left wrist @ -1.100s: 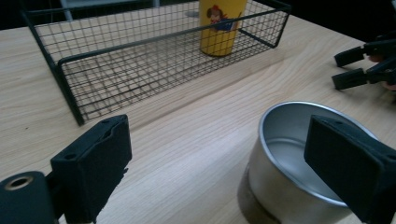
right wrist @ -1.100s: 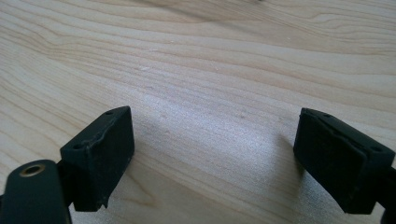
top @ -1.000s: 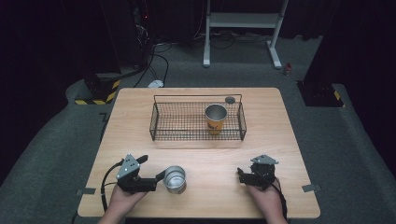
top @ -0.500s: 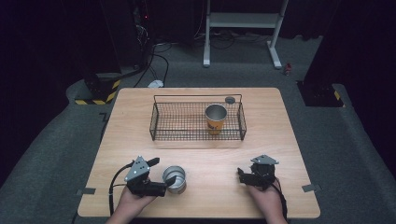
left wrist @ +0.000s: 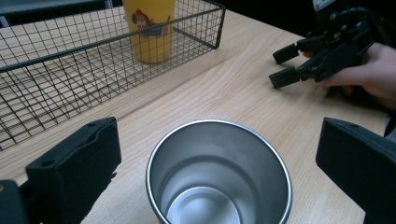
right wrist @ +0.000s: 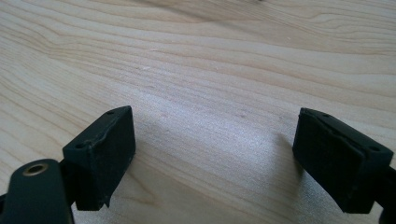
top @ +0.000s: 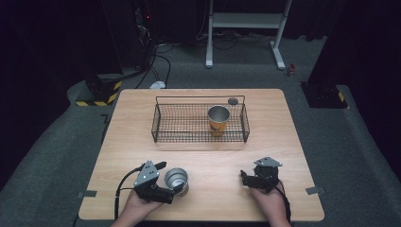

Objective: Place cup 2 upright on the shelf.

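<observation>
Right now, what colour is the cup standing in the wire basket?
Orange-yellow, with a small cartoon print; the cup shows best in the left gripper view.

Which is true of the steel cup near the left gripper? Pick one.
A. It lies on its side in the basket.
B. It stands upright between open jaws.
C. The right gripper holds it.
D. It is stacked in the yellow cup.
B: the steel cup stands mouth-up on the table, the left gripper jaws apart on either side of it, pads clear.

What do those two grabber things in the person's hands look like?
Both are black. The left gripper and right gripper each have two chunky, blocky jaws, a grey three-cornered plate on top and a black cable trailing back. The forearms show no sleeves.
</observation>
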Motion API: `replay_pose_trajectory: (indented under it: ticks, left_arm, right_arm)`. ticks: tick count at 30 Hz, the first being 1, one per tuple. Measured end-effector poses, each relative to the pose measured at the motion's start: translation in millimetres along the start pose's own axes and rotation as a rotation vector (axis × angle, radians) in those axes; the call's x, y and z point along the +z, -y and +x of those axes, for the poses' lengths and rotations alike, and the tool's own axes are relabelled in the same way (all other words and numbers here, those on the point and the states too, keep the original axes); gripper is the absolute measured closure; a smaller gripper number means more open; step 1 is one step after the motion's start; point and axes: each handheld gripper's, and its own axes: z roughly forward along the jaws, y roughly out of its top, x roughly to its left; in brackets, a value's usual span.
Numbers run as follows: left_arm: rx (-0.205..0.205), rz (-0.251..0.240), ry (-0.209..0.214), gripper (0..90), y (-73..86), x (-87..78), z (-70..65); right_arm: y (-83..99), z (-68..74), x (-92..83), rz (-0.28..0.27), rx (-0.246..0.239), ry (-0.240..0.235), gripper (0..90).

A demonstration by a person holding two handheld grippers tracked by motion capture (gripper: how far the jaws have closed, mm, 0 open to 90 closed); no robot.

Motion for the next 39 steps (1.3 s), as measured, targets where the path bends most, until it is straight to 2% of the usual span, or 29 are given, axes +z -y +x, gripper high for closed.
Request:
replay_pose_trajectory:
  ticks: [3,18,30,35,39]
  left_arm:
    - [0.003,0.014,0.01,0.5,2.5,2.0,-0.3]
    - [0.033,0.065,0.001,0.5,13.2,10.9,-2.1]
    - [0.025,0.106,0.009,0.8,23.5,16.0,-1.7]
    - [0.028,0.118,-0.01,4.5,27.3,18.9,-1.4]
    - [0.025,0.118,-0.01,7.8,29.3,20.2,-0.6]
  right_arm:
    - [0.0,0.1,0.0,0.0,0.002,0.0,13.1]
    - [0.0,0.4,-0.1,0.001,0.004,0.0,13.1]
    - [0.2,0.3,-0.1,-0.001,0.001,0.001,13.2]
    - [0.2,0.3,-0.1,-0.001,0.001,0.0,13.2]
    - [0.2,0.3,-0.1,-0.002,0.001,0.001,13.2]
